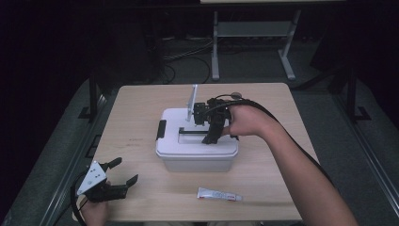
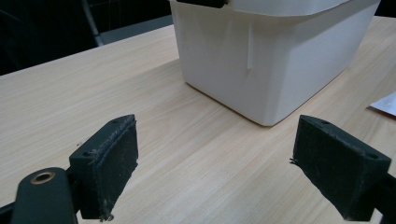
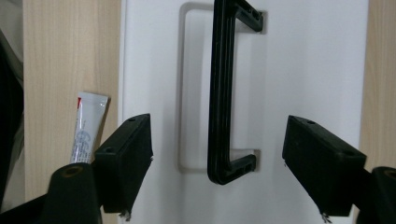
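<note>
Bright table, dark room

Overhead light falls evenly on the table (image 1: 141,117); surroundings are nearly black, shadows soft, and nearby jaws slightly blurred.

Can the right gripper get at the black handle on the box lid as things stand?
Probably yes. The right gripper hangs over the white box with jaws open either side of the black handle, and nothing lies between them.

Box (image 1: 196,153) looks like smooth white plastic, slightly glossy, with a matt black plastic handle (image 3: 220,93). Table (image 1: 141,117) is pale wood-grain laminate, matt. Tube (image 1: 219,194) at 6 o'clock is shiny plastic.
</note>
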Motion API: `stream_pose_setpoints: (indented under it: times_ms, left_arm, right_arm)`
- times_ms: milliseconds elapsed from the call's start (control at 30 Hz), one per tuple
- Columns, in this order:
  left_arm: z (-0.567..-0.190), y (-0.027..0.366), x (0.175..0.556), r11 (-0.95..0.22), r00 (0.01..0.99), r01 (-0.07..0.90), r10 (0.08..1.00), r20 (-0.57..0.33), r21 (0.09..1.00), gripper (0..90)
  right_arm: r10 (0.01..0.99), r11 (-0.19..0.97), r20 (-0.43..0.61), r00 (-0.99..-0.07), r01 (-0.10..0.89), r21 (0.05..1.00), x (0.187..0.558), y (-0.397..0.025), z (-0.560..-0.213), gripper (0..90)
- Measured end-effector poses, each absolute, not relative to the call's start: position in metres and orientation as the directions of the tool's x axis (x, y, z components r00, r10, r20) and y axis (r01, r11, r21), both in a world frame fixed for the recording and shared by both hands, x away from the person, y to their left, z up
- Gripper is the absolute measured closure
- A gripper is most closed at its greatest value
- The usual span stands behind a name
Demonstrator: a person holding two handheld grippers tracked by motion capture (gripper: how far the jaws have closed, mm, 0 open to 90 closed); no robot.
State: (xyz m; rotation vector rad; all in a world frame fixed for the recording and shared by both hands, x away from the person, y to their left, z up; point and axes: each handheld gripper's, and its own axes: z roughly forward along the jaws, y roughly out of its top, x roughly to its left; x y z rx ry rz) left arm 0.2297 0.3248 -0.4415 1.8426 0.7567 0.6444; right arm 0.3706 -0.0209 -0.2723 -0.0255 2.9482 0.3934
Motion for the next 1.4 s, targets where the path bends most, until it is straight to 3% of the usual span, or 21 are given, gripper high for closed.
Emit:
stream_pose_setpoints:
  times_ms: [533,767,1067,1400]
  left_arm:
    - [-0.441,0.327,0.229,-0.296,0.66,0.208,0.746,0.09,0.932,13.5]
    - [-0.441,0.327,0.229,-0.293,0.659,0.209,0.747,0.087,0.933,13.5]
    - [-0.441,0.328,0.229,-0.292,0.658,0.208,0.748,0.087,0.934,13.5]
    - [-0.441,0.328,0.229,-0.291,0.658,0.208,0.748,0.086,0.934,13.5]
  right_arm:
    - [0.01,0.976,-0.166,-0.986,-0.026,0.217,0.376,-0.002,-0.278,37.8]
    - [0.026,0.973,-0.162,-0.986,-0.012,0.231,0.38,0.0,-0.279,52.8]
    - [0.005,0.983,-0.166,-0.986,-0.026,0.183,0.381,0.008,-0.278,68.4]
    - [0.029,0.982,-0.189,-0.981,-0.007,0.191,0.39,0.006,-0.271,74.9]
